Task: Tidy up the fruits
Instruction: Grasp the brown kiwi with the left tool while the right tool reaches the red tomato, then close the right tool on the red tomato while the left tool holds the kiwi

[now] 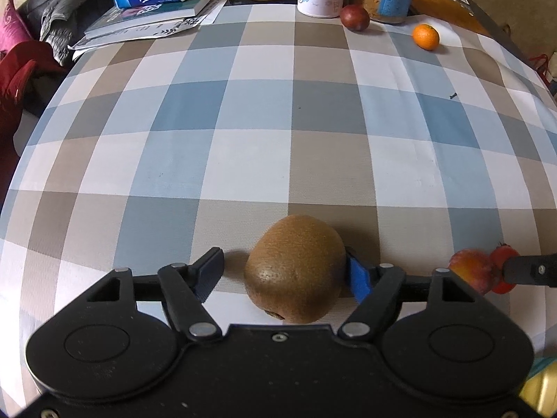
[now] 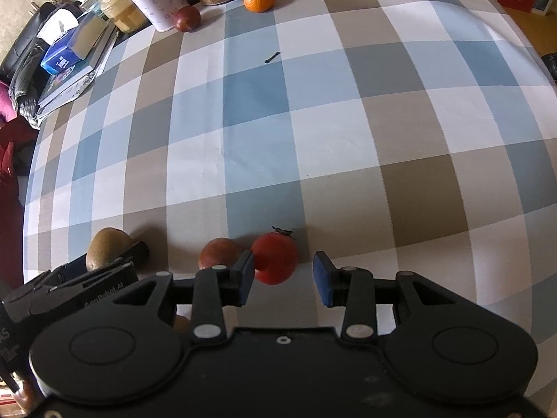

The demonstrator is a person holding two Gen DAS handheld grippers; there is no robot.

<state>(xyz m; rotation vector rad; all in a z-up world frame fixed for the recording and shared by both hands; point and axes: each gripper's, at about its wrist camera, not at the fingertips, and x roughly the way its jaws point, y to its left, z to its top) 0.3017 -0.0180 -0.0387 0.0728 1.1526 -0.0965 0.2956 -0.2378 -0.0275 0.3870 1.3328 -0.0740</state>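
Beside kiwi (image 1: 296, 270): peach (image 1: 470, 270), tomato (image 2: 275, 257) | far edge: tangerine (image 1: 425, 36), plum (image 1: 354, 17)

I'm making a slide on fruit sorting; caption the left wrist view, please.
Left gripper with jaws open around a kiwi on the checked tablecloth; orange far off.

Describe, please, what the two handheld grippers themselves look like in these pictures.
Both are matte black plastic. The left gripper and right gripper each have a wide body with two round discs, hinged link arms with silver rivets, and blue pads on the fingers. The left one carries white lettering on its side, seen from the right wrist.
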